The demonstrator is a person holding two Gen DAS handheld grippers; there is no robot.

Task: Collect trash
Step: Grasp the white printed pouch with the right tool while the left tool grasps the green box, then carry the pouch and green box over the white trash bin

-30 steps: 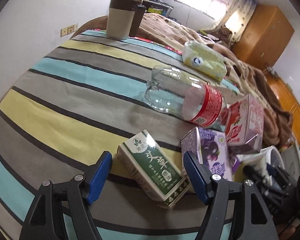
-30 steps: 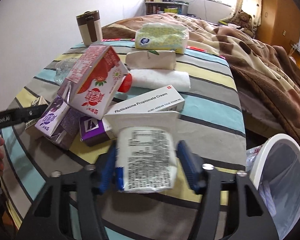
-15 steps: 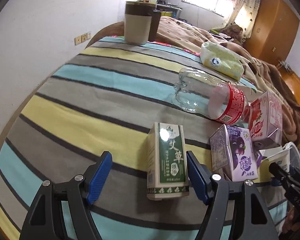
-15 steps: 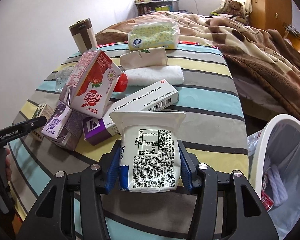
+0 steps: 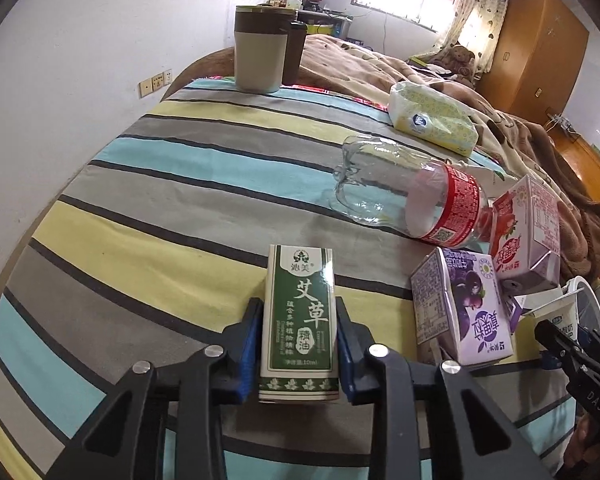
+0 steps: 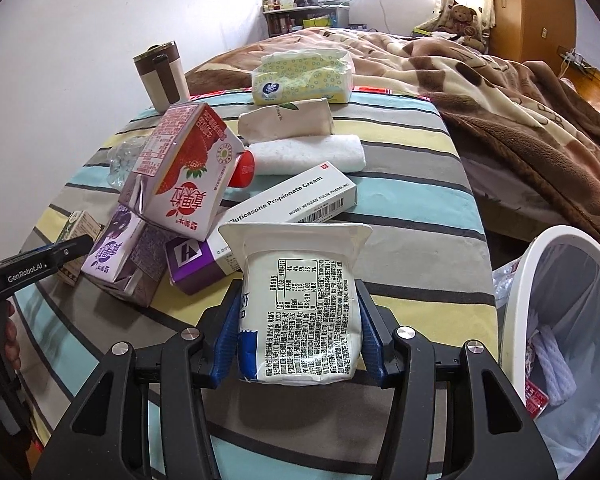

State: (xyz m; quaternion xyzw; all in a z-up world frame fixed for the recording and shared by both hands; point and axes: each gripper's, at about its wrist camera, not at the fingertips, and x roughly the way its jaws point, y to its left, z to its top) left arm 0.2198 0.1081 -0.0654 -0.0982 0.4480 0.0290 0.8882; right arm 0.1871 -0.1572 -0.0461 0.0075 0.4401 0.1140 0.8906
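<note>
Our left gripper (image 5: 298, 344) has just closed on the green box (image 5: 299, 320). A moment ago its jaws stood wide open, with the box lying between them on the striped cloth (image 5: 180, 184); now both blue pads press on the sides of the box, which points straight away from the camera. It looks as if the box still touches the cloth, but we cannot tell whether it is already lifted a little.

Our right gripper (image 6: 298, 334) has not changed. It holds the white pouch (image 6: 300, 308) as before, the jaws closed on its two sides, with the flat sealed end away from us. The pouch is above the near edge of the cloth, and the white bin (image 6: 560, 320) stands just to the right, open, with some trash already inside.

So we judge that both hands now carry one piece of trash each. The next step is probably to bring them to the bin, the right one first because it is nearer.

Much remains on the cloth: the purple carton (image 5: 464, 312), the red carton (image 5: 528, 228) leaning on it, the clear bottle (image 5: 404, 196) and the cream box (image 6: 296, 204). The task is in its early part.
</note>
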